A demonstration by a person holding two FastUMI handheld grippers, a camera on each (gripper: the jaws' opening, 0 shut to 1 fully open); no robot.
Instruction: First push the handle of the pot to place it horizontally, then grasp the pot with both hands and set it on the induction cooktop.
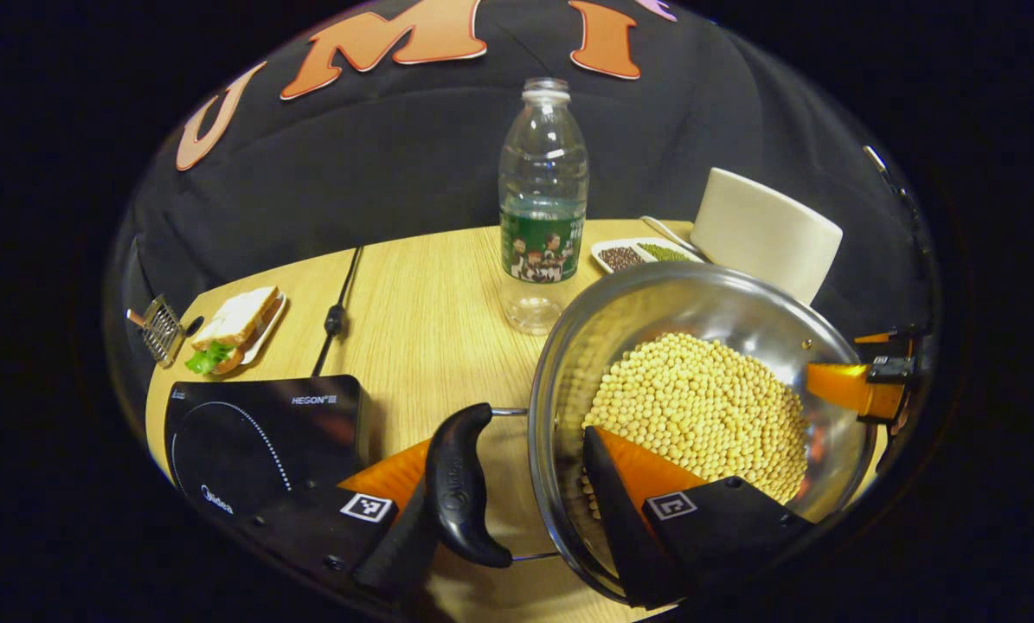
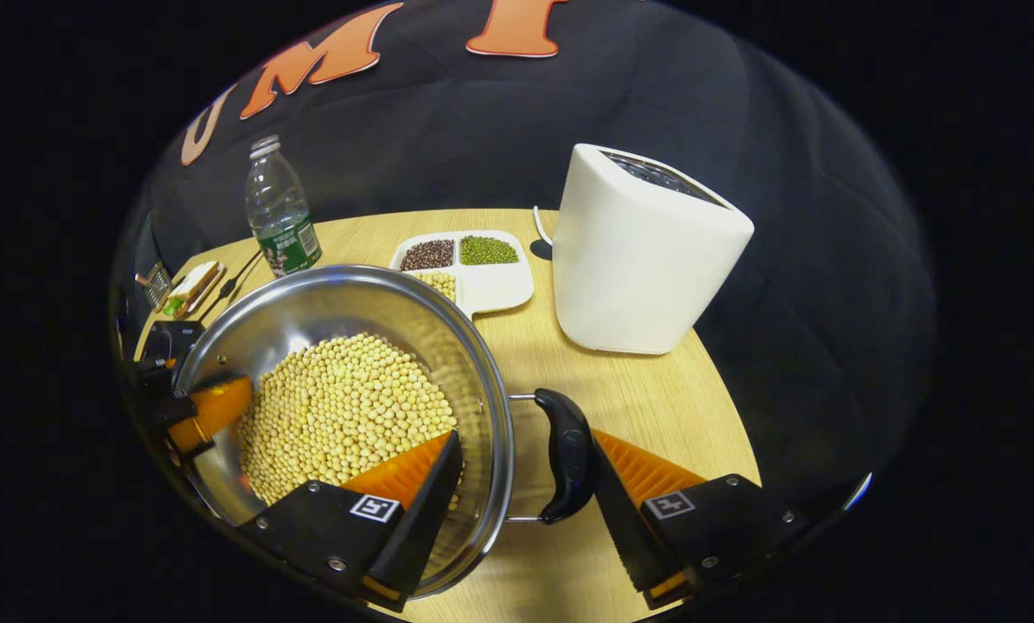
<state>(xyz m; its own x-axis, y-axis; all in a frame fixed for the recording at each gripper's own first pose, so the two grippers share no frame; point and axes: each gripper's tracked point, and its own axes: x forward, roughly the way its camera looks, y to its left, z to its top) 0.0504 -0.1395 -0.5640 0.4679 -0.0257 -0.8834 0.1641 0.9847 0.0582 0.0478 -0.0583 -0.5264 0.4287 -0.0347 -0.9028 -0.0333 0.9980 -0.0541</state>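
1. The black glass induction cooktop (image 1: 261,433) is sitting at the left of the wooden table (image 1: 430,320), with a sandwich on a plate (image 1: 238,327) beyond it.
2. The clear ribbed plastic bottle (image 1: 542,208) is standing behind the round steel pot (image 1: 568,363), which is holding pale soybeans (image 1: 698,407).
3. The left gripper (image 1: 517,484) is straddling the pot's rim and its curved black left handle (image 1: 460,484); I cannot tell whether it is clamping.
4. The right gripper view is showing the right gripper (image 2: 525,484) likewise straddling the rim and the right handle (image 2: 568,467), grip unclear.
5. Rightward, a divided white tray (image 2: 499,290) of beans and a smooth white appliance (image 2: 642,251) are standing.
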